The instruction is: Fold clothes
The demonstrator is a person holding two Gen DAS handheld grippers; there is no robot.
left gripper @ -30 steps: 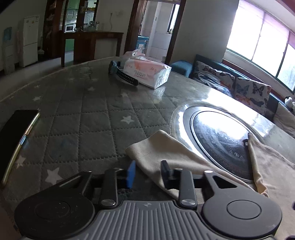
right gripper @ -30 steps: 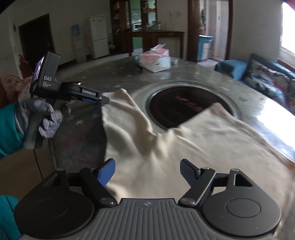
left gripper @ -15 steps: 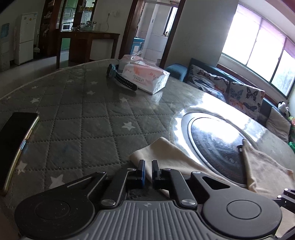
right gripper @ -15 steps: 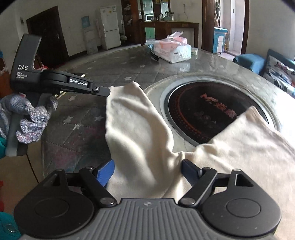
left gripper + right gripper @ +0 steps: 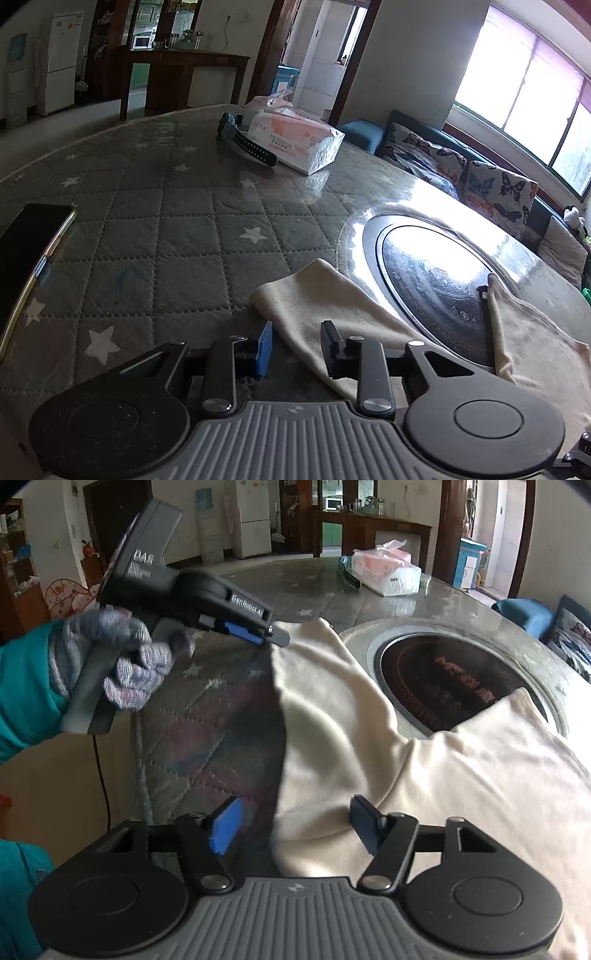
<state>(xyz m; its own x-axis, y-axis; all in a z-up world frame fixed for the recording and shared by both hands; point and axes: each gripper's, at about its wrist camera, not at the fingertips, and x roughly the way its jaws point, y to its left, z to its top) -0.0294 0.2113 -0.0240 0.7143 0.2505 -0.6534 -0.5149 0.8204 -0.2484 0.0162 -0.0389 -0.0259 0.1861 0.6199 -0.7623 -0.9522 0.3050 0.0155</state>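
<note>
**Cream garment spread on the round table; both grippers open**

Surface: a large round table point(image 5: 155, 229) under a grey quilted star-print cover with a clear top layer, and a dark round cooktop inset point(image 5: 432, 280) at its centre.

Left gripper point(image 5: 296, 347): jaws apart, nothing between them. It hangs low over the near edge of one narrow flap of the cream garment point(image 5: 325, 306); the right finger point(image 5: 332, 347) sits above the cloth, the blue-padded left finger over bare cover. Contact with the cloth cannot be confirmed.

Right gripper point(image 5: 295, 827): jaws wide apart, empty. The garment's left edge runs between the fingers below it.

Garment point(image 5: 424, 760): flat on the table, near side of the inset. Two projecting parts reach toward the inset and overlap its rim.

In the right wrist view the left gripper point(image 5: 275, 637) appears side-on at the far tip of the left flap, held by a gloved hand point(image 5: 118, 657) in a teal sleeve.

Further out: phone point(image 5: 26, 258) at the table's left edge; tissue pack point(image 5: 295, 142) and a black strap point(image 5: 247, 142) beside it on the far side; butterfly-print sofa point(image 5: 480, 181) under the windows.
</note>
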